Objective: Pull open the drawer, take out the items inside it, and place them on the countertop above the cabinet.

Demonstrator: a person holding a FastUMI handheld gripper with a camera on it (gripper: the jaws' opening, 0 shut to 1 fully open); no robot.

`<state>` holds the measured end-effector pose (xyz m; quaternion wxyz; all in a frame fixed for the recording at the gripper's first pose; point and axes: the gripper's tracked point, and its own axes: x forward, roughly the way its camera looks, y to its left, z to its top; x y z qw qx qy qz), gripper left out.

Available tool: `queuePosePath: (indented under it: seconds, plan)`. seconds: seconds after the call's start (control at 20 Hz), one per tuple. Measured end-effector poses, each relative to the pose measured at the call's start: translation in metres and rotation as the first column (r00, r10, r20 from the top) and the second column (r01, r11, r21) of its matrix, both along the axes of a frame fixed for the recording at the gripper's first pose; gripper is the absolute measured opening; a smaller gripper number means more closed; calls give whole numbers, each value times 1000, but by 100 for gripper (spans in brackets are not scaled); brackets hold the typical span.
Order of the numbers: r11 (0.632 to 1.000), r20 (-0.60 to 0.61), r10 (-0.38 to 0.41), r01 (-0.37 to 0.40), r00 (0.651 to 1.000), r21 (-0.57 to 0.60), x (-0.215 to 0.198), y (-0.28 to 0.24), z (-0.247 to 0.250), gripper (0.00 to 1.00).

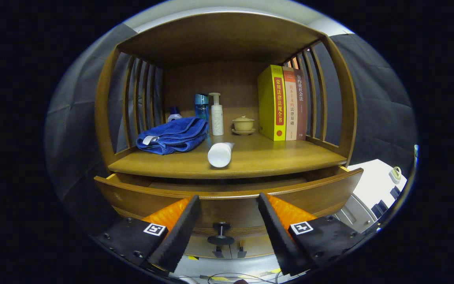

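Note:
The wooden drawer (140,197) under the cabinet's countertop (274,157) is pulled part way out, and its inside is hidden behind its front panel. Its dark knob (220,232) sits low between my fingers. My gripper (229,199) is open in front of the drawer front, holding nothing. On the countertop a white tube (220,154) lies near the front edge, pointing toward me. A folded blue towel (173,135) lies to its left.
At the back of the shelf stand a blue bottle (201,107), a white pump bottle (216,114), a small lidded cup on a saucer (243,124) and three upright books (284,103). Slatted wooden sides enclose the shelf. A white surface (373,185) lies to the right.

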<state>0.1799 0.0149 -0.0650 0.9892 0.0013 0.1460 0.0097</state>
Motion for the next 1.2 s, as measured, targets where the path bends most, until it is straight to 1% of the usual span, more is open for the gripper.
queuePosePath:
  seconds: [0.15, 0.35, 0.65, 0.75, 0.9, 1.05, 1.2]
  plan:
    - [1000, -1, -1, 1, 1000, 1, 18, 0, 0, 99]
    - [1000, 1, -1, 1, 1000, -9, 30, 1, 1, 99]
    - [1000, 11, 0, 0, 1000, -8, 29, 1, 0, 99]
    - [1000, -7, 17, -17, 1000, 4, 27, 2, -3, 99]
    - [998, 11, 15, -16, 1000, 66, 8, 3, 9, 99]
    - [999, 50, -9, 7, 999, 49, -16, -6, 29, 99]
    - [999, 88, -11, 8, 996, 36, -46, -5, 52, 98]
